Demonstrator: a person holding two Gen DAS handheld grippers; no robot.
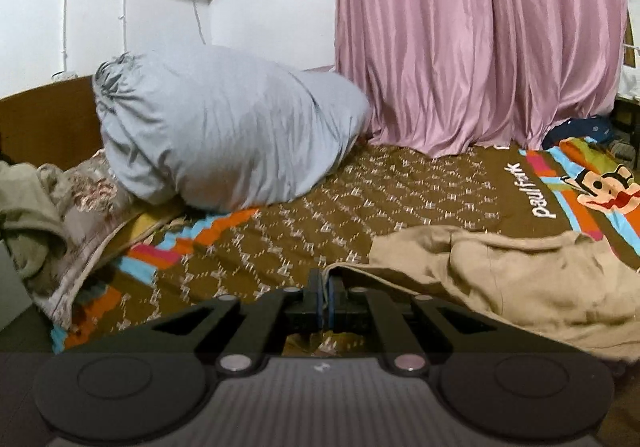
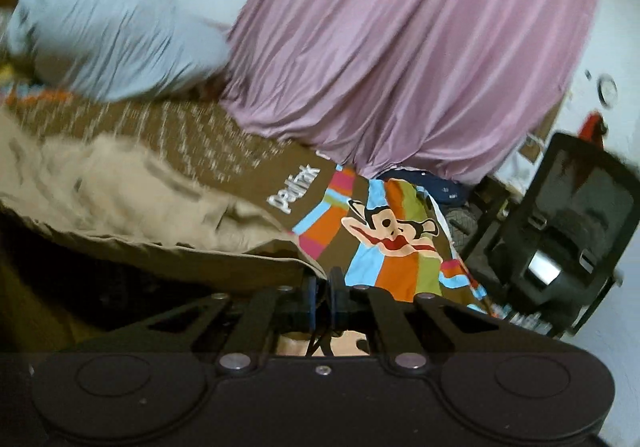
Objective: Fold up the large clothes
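A large tan garment (image 1: 520,279) lies rumpled on the patterned brown bed cover (image 1: 320,215). My left gripper (image 1: 326,287) is shut on the garment's left edge, a thin fold pinched between its dark fingers. In the tilted, blurred right wrist view the same tan garment (image 2: 120,199) stretches from the left down to my right gripper (image 2: 324,283), which is shut on its hem corner. The cloth hangs lifted between the two grips, its underside in shadow.
A big pale-blue stuffed bag (image 1: 224,135) sits at the head of the bed, with a pink curtain (image 1: 480,39) behind. Loose clothes and a floral pillow (image 1: 80,199) pile at the left. A black chair (image 2: 560,223) stands beyond the bed's end.
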